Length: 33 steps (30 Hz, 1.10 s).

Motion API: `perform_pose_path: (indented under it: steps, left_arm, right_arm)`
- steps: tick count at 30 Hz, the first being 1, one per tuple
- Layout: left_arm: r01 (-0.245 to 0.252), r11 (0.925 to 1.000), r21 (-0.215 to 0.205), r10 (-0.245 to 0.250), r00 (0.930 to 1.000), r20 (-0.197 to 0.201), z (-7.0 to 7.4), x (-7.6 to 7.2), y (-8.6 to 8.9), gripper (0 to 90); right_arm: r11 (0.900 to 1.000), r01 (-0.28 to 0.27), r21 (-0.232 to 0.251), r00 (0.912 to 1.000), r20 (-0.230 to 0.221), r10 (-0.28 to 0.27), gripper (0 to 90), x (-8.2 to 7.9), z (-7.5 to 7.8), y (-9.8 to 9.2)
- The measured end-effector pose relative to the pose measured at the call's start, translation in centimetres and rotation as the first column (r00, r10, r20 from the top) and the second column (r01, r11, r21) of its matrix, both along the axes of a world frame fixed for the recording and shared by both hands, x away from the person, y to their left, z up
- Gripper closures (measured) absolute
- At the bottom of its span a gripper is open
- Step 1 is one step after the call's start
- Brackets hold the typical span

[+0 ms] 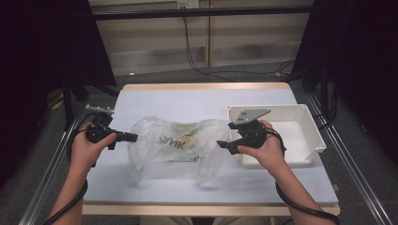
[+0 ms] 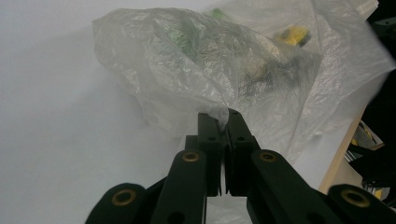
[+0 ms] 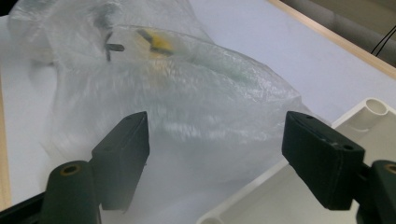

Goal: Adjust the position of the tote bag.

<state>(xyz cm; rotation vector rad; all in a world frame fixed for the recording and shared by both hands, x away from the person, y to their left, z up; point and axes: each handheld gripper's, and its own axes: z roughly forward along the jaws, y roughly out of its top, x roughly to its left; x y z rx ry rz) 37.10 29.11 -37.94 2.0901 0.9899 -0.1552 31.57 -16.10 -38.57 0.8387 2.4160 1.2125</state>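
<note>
In the high view, a clear plastic bag is seen lying on the table, its long axis running left to right between the two grippers. The left gripper is at its left end, the right gripper at its right end, just beside a white tray.

In the left gripper view, the jaws are clamped on a fold of the bag. The contents are blurred behind the film.

In the right gripper view, the jaws are held wide apart, the bag just beyond them, ungripped.
</note>
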Motion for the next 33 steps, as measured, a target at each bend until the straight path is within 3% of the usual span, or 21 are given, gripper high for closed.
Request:
perform_pose_path:
  steps: [6,8,14,24,27,33]
  left_arm:
    - [0.001,0.9996,0.027,-0.001,0.9999,0.011,-0.3,-1.1,0.2,85.7]
    - [-0.011,0.9998,0.016,0.011,0.9999,0.010,-0.4,-1.4,0.3,85.5]
    - [-0.037,0.9989,0.029,0.036,0.9988,0.033,-0.4,-1.2,0.2,82.1]
    - [-0.023,0.9990,0.039,0.022,0.9997,0.010,-0.1,-1.1,-0.5,85.1]
    - [-0.020,0.9991,0.038,0.020,0.9997,0.014,0.0,-1.2,-0.5,85.3]
    - [-0.032,0.9992,0.024,0.032,0.9994,0.012,0.1,-0.9,-0.2,86.0]
  right_arm:
    - [1.000,0.015,-0.009,0.9997,-0.019,-0.015,24.4,0.6,-0.7,-0.7]
    - [1.000,0.020,-0.009,0.9995,-0.023,-0.020,24.3,0.7,-0.8,-0.9]
    - [1.000,0.018,0.009,0.9996,-0.020,-0.018,22.7,0.7,-0.4,-1.4]
    - [0.999,-0.043,0.012,0.9989,-0.020,0.043,21.9,0.7,0.2,-0.2]
    - [0.997,-0.065,0.035,0.9978,-0.012,0.066,31.1,0.9,0.3,0.2]
    - [0.992,-0.127,0.018,0.9916,-0.021,0.127,66.3,1.3,-0.2,0.9]
